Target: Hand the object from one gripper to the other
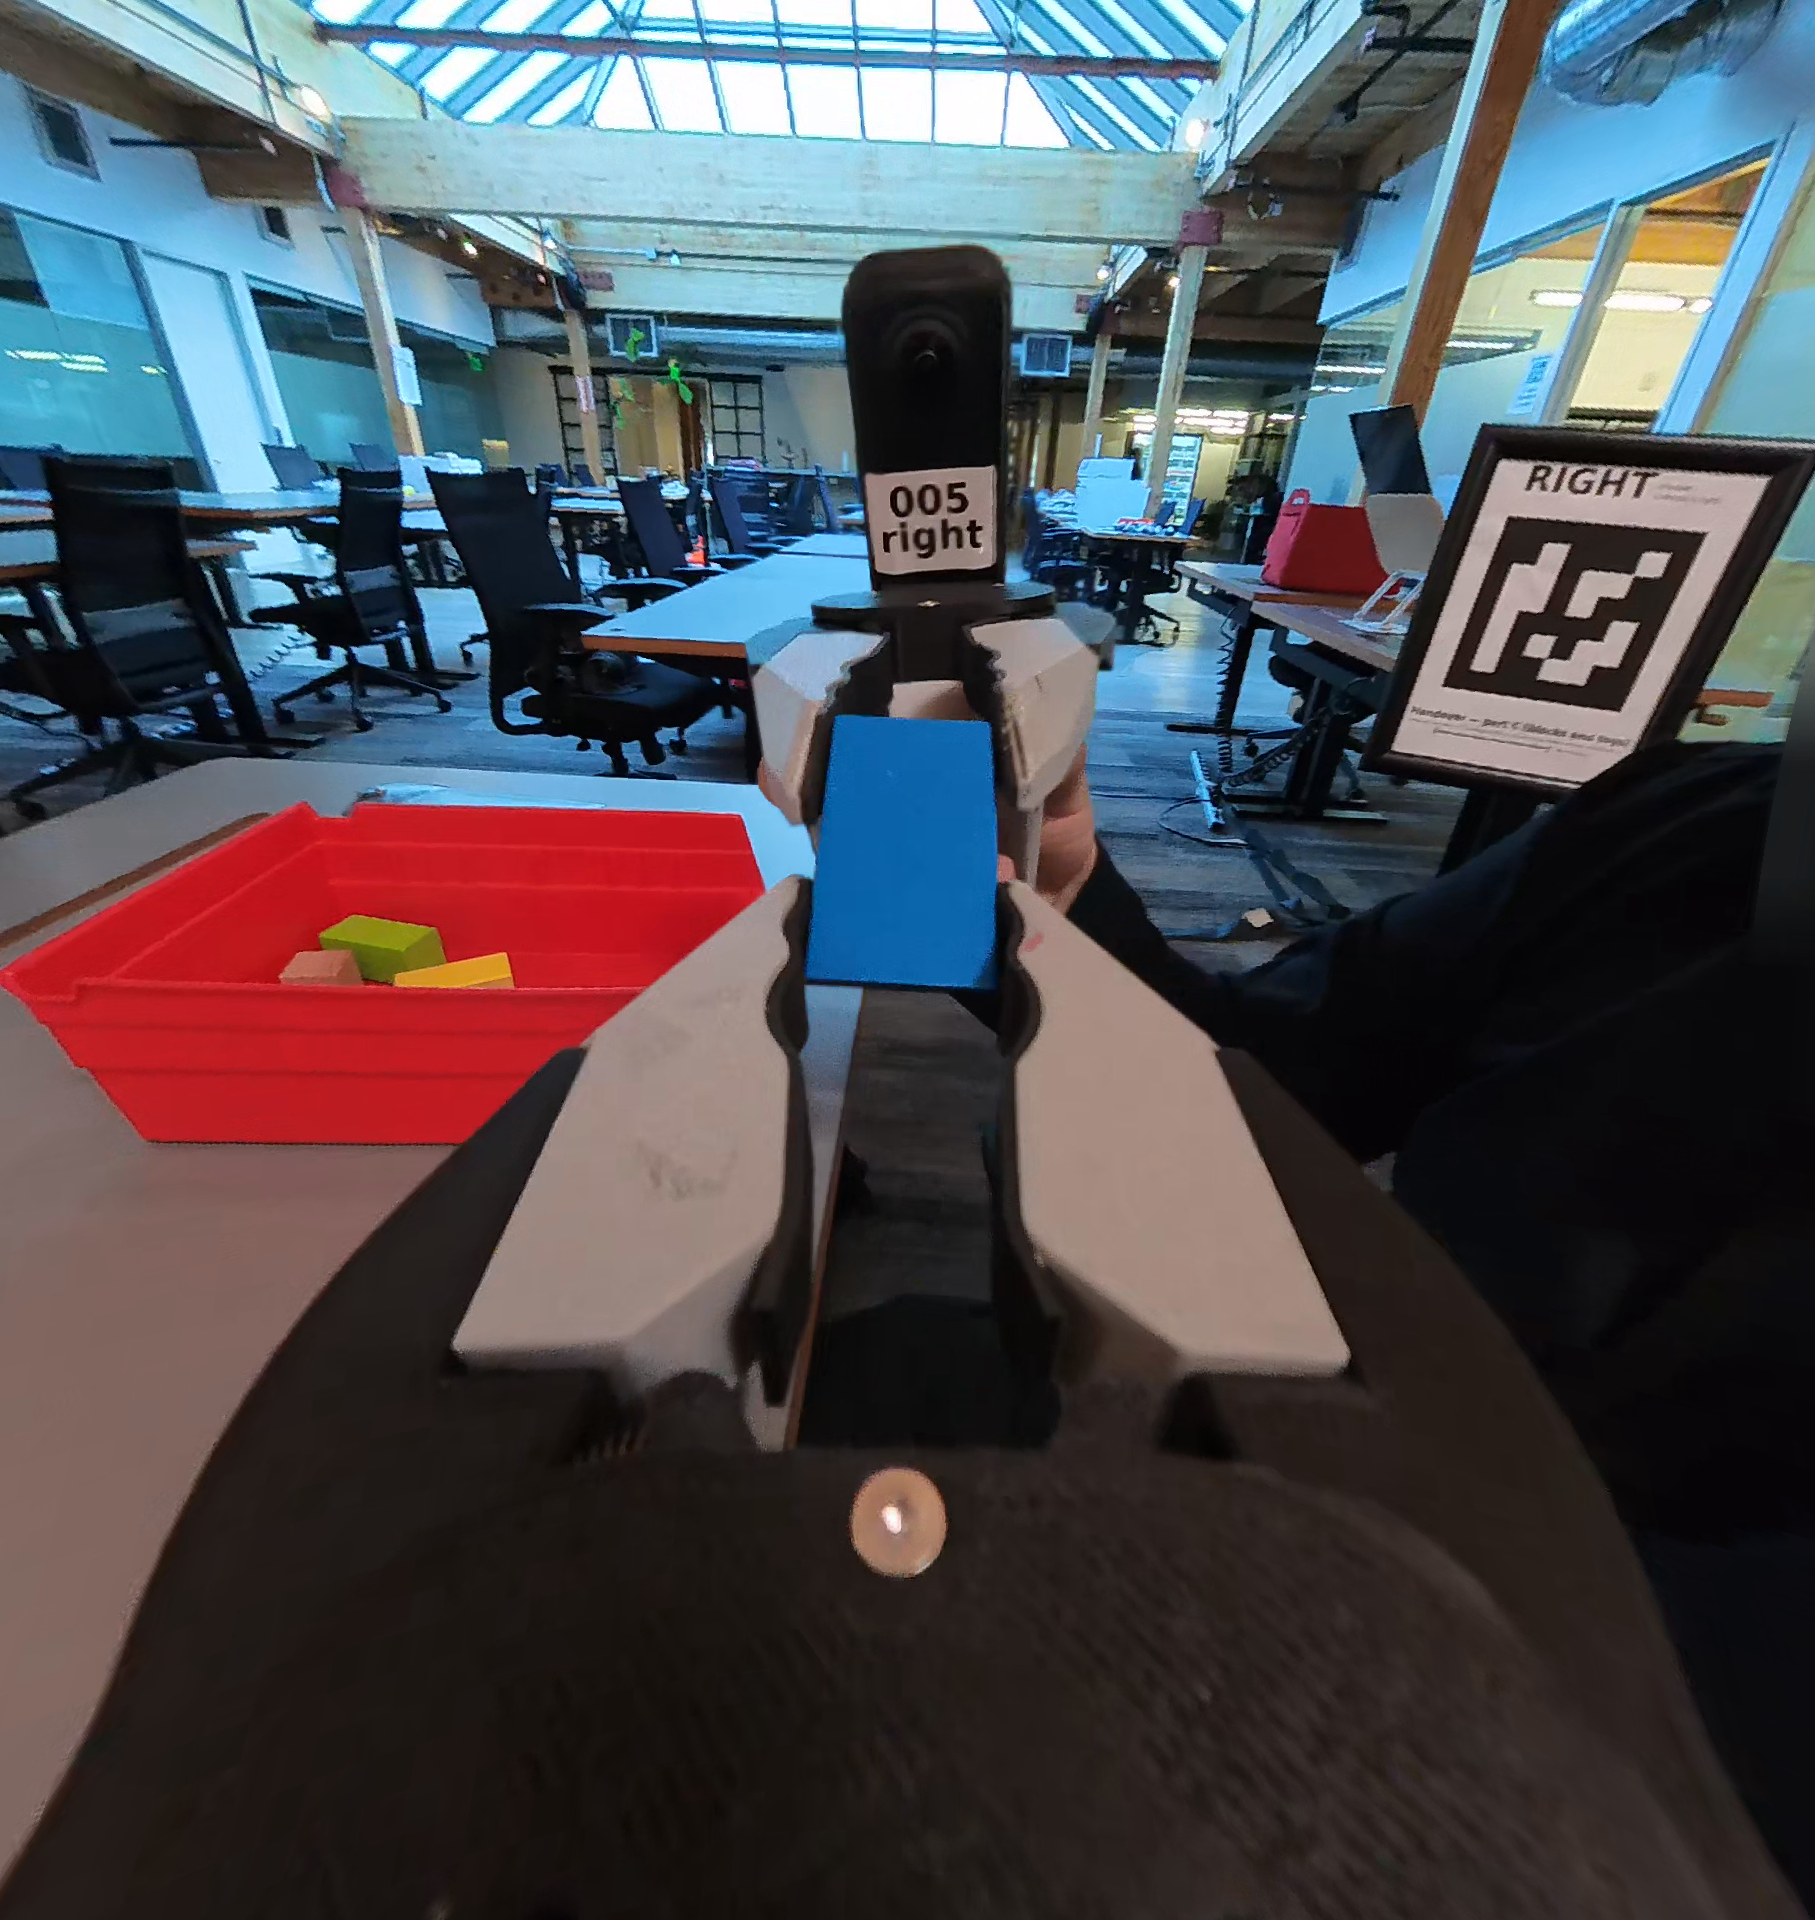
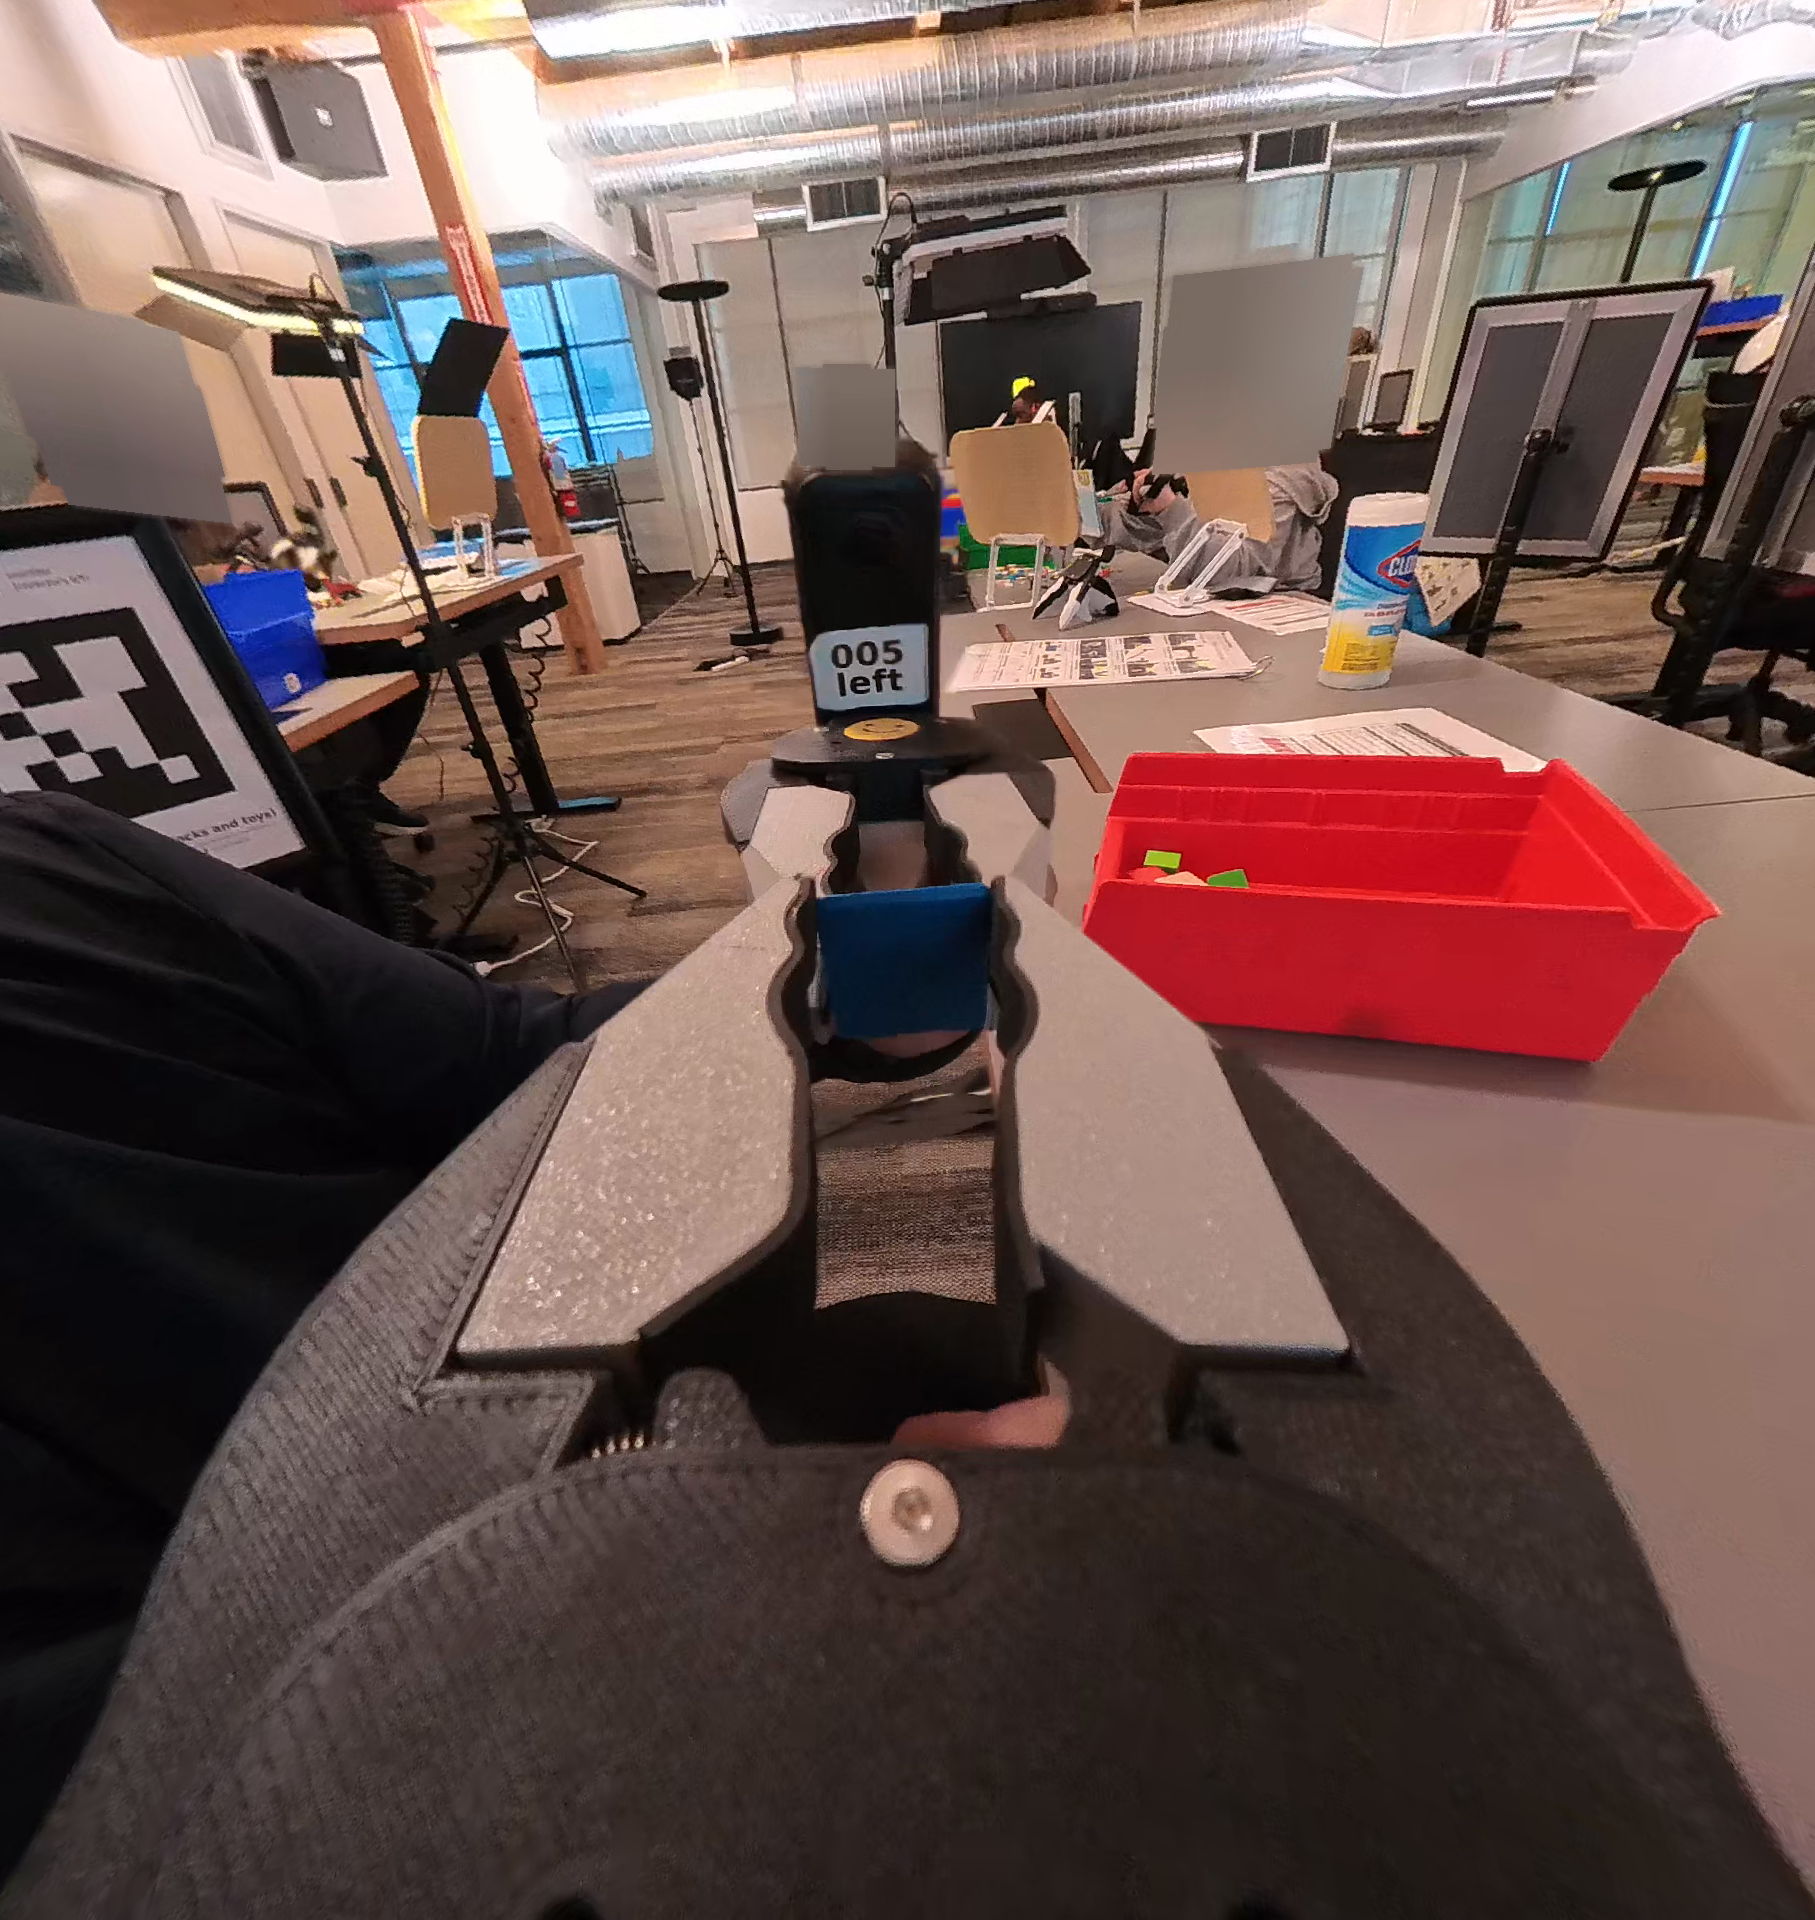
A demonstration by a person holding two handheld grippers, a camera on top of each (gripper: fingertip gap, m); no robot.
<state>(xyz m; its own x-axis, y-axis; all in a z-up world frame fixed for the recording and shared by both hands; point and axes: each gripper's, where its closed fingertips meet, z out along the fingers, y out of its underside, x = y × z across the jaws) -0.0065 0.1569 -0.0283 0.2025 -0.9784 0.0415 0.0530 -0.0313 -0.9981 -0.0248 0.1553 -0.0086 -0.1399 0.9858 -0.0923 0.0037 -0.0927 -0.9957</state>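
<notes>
A blue block (image 1: 903, 852) hangs in the air between the two grippers, off the table's edge. My left gripper (image 1: 903, 914) is shut on its near end in the left wrist view. My right gripper (image 1: 918, 717) faces it head-on and its fingers close on the far end. In the right wrist view the right gripper (image 2: 903, 914) clamps the blue block (image 2: 903, 966) at its fingertips, with the left gripper (image 2: 892, 862) just behind it. Both grippers hold the block at once.
A red bin (image 1: 363, 1049) sits on the grey table (image 1: 103, 1299) and holds a green block (image 1: 383, 943), a yellow one (image 1: 456, 971) and a tan one (image 1: 319, 968). The red bin (image 2: 1402, 956) also shows in the right wrist view. A framed marker sign (image 1: 1578, 603) and a dark sleeve (image 1: 1505, 987) are close by. Less than 4 cm separates the two grippers' tips.
</notes>
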